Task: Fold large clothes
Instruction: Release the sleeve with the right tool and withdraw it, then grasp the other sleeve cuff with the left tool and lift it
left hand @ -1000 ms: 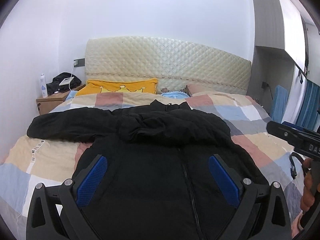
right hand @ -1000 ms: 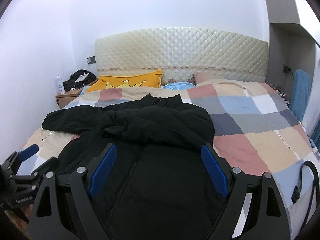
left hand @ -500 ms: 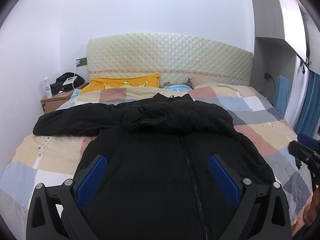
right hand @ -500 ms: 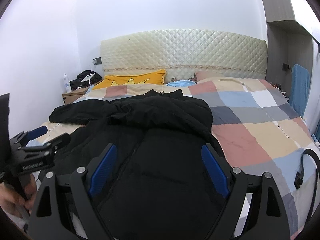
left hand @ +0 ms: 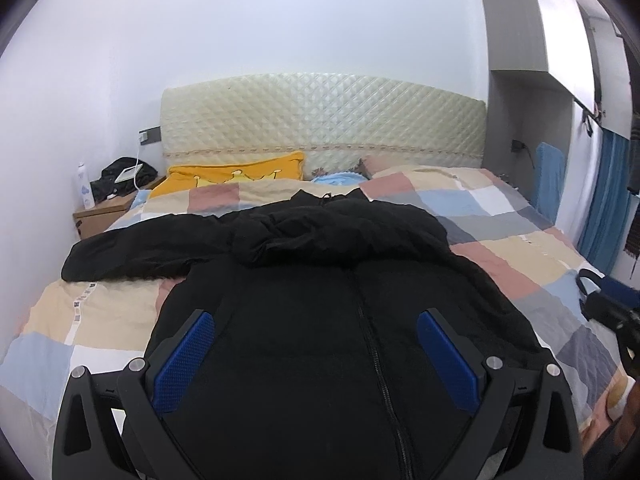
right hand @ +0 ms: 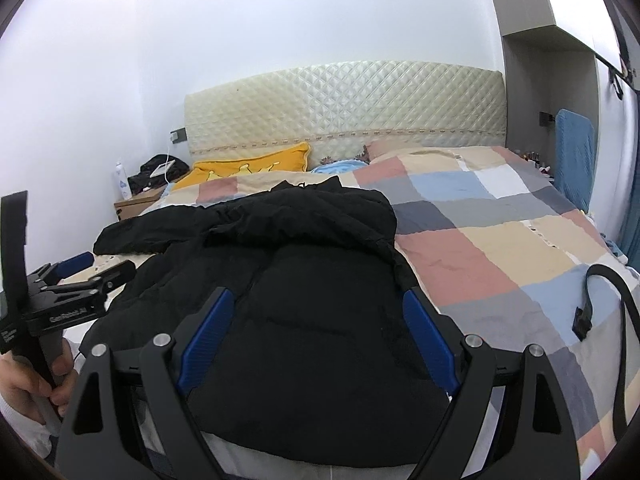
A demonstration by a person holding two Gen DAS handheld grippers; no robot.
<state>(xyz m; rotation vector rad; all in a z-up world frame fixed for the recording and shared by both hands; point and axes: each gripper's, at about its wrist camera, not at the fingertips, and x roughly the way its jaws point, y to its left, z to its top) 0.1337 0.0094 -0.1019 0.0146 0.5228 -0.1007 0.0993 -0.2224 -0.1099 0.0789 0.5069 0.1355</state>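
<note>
Black padded jacket (left hand: 320,320) lies front-up, zipped, on the bed (right hand: 500,256), 1 sleeve flung left. Looks bulky, soft, light, likely slippery shell. Both the left hand-held gripper (left hand: 316,360) and right hand-held gripper (right hand: 316,340) gape, empty. Best hold: hem corners or sleeve cuff.

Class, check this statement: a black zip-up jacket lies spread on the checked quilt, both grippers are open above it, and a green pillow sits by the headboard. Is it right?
One detail is wrong: the pillow is yellow, not green, as the left wrist view shows. The rest stands: the black jacket lies spread on the checked quilt, and the left gripper and right gripper are open above it.
</note>
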